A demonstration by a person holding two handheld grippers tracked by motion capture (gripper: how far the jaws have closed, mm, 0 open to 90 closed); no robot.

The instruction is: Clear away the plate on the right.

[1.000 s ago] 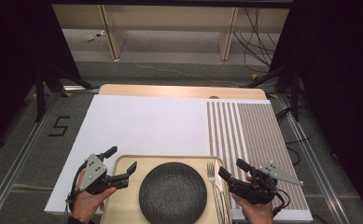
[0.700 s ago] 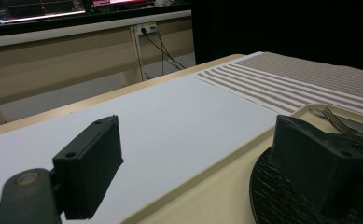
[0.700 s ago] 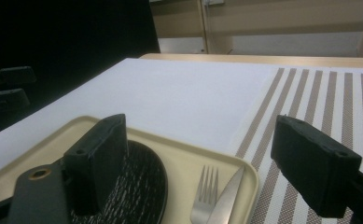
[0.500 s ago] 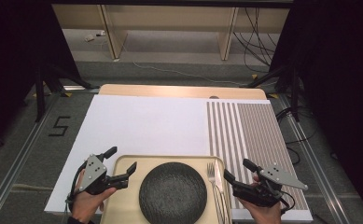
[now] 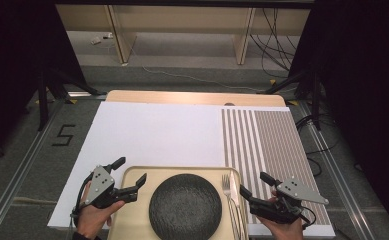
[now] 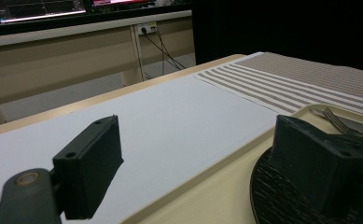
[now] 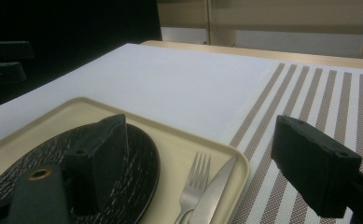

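Fingers of both grippers (image 5: pixel 130 176) (image 5: pixel 256 186) wide apart, empty, astride tray (image 5: pixel 132 172) edges.

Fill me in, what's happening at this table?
A person holds a gripper in each hand at either side of a beige tray. The left gripper straddles the tray's left rim, jaws open; the right gripper is open at its right edge. The tray carries a black plate, fork and knife. Nothing is gripped.
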